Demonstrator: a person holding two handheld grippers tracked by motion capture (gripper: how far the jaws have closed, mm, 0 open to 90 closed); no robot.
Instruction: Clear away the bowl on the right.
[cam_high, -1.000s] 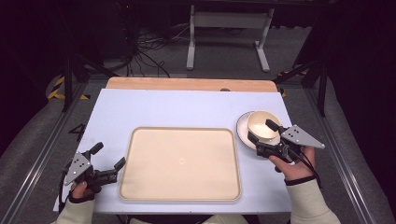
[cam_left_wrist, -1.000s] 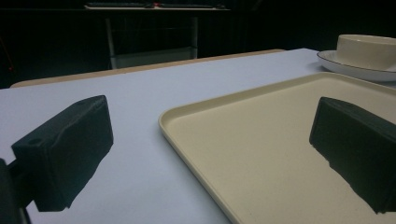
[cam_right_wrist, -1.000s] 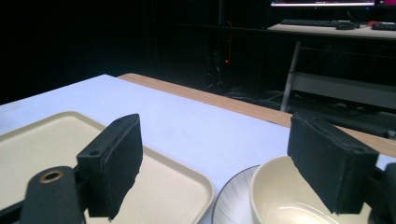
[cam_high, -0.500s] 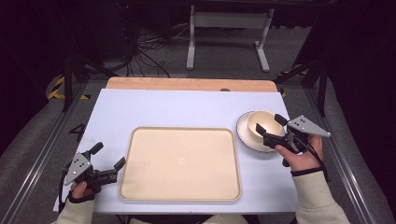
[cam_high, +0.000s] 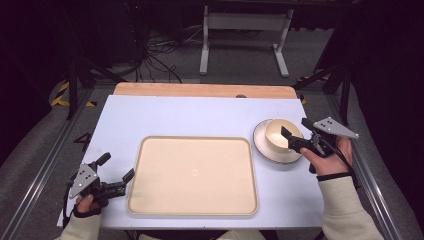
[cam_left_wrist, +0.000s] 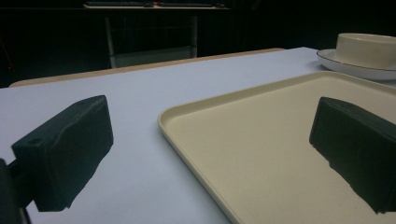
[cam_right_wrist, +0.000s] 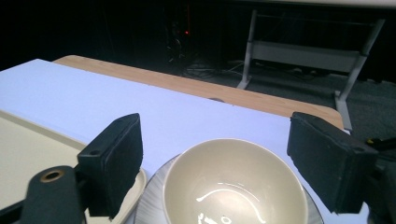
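Observation:
A cream bowl (cam_high: 276, 133) stands on a grey-rimmed plate (cam_high: 265, 151) at the table's right. My right gripper (cam_high: 290, 139) hovers at the bowl's right edge, pointing left, open. In the right gripper view the bowl (cam_right_wrist: 233, 191) and plate (cam_right_wrist: 152, 205) sit below and between the wide-apart jaws of this gripper (cam_right_wrist: 219, 163), which grip nothing. A large cream tray (cam_high: 192, 175) lies empty in the middle. My left gripper (cam_high: 118, 167) rests open at the tray's front left corner. In the left gripper view the tray (cam_left_wrist: 261, 140) runs between that gripper's (cam_left_wrist: 210, 154) jaws.
The pale blue table top (cam_high: 175, 117) ends in a wooden strip (cam_high: 200, 90) at the far side. Behind it are a dark floor with cables and a metal stand (cam_high: 242, 30). Metal rails run along both table sides.
My right hand has drawn back to the right and slightly up, so its jaws went from over the bowl to the bowl's right edge. The left gripper has stayed put.

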